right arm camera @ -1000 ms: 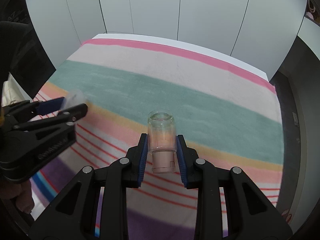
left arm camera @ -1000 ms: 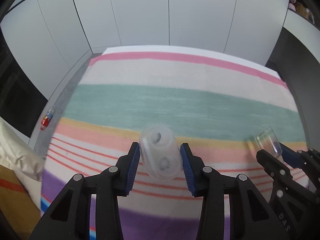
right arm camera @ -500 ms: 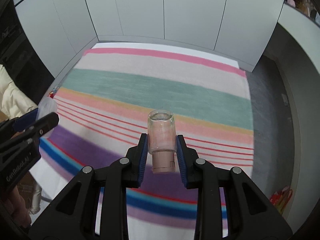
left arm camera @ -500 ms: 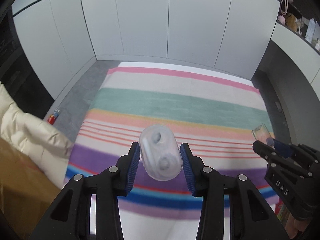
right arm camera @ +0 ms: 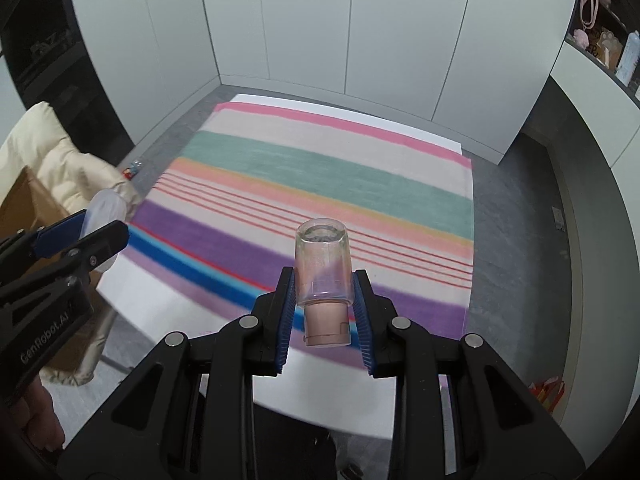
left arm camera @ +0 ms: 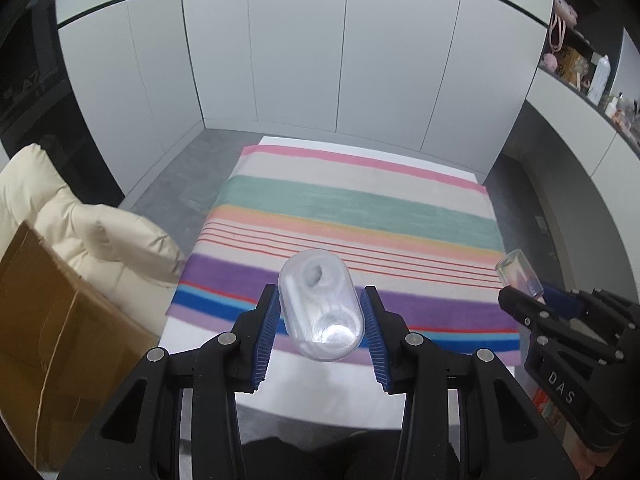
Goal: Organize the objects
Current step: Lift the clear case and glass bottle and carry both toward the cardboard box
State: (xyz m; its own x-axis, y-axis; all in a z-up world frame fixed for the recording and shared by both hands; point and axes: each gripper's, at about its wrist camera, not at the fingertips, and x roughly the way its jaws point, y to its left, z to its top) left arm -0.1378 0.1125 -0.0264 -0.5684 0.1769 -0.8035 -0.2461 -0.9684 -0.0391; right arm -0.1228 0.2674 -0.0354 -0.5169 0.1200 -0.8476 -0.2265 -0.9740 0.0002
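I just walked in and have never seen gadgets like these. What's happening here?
A person holds a hand-held gripper in each hand, lifted high above a striped rug. The left gripper clamps a clear, rounded oval plastic case. The right gripper clamps a small clear glass bottle with a pinkish cap. Neither item has been set down. A cardboard box and cream padded coat sit to the left.

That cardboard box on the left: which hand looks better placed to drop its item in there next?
Probably the left. The left gripper, shut on the clear oval case, is on the cardboard box's side; the right gripper, holding the small bottle, is farther off.
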